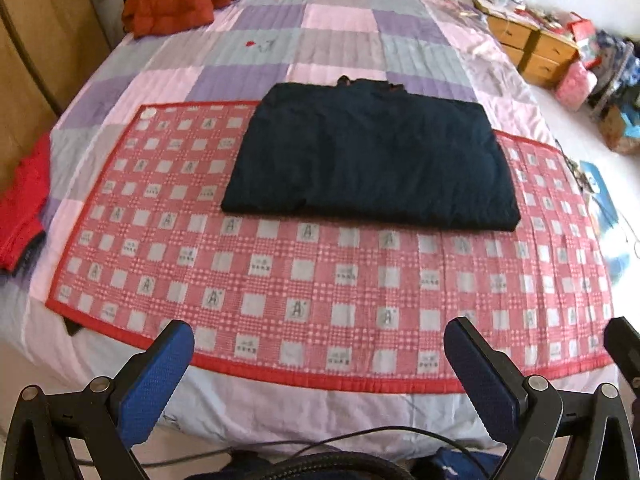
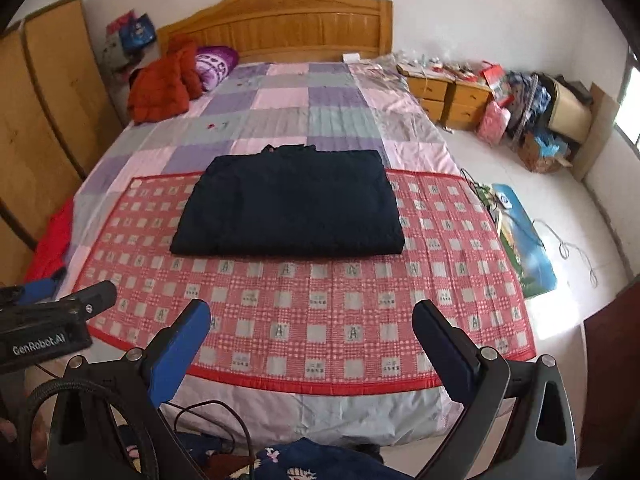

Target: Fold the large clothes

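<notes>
A dark navy garment (image 1: 370, 156) (image 2: 290, 204) lies folded into a flat rectangle on a red-and-white checked mat (image 1: 320, 280) (image 2: 320, 308), its collar end toward the headboard. My left gripper (image 1: 320, 340) hangs open over the foot of the bed, well short of the garment, with nothing between its blue pads. My right gripper (image 2: 312, 320) is open too, held back from the mat's near edge and empty. The left gripper's body (image 2: 52, 320) shows at the left of the right wrist view.
The mat lies on a pink, purple and grey patchwork quilt (image 2: 288, 100) on a wooden bed. An orange-red jacket (image 2: 164, 84) sits by the headboard, a red garment (image 1: 20, 208) at the left edge. Wardrobe (image 2: 44, 120) left; nightstands (image 2: 452, 96), clutter and cables (image 2: 568, 248) on the floor right.
</notes>
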A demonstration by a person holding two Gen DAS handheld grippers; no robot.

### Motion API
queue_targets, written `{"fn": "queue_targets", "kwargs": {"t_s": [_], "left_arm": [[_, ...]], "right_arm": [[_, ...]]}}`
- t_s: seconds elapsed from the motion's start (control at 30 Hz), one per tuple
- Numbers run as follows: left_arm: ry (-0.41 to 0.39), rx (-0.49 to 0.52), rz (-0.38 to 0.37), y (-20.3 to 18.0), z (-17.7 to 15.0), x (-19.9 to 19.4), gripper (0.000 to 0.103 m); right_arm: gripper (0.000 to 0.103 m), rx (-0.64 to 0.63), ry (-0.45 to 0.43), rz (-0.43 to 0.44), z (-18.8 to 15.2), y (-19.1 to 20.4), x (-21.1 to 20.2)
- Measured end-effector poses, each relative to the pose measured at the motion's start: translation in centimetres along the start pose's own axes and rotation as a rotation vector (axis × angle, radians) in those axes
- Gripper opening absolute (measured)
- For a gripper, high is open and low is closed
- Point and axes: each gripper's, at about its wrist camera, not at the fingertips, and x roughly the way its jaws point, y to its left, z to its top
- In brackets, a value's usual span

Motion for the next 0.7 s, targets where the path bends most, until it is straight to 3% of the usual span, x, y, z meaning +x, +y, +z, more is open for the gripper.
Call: {"fn": "queue_targets", "kwargs": {"t_s": [0.7], "left_arm": [[-0.019,0.046,0.020,-1.6,-0.9,-1.5,0.103]], "right_arm": [[0.103,-0.036,0.031,0.022,-1.2,-0.1,-1.1]]}}
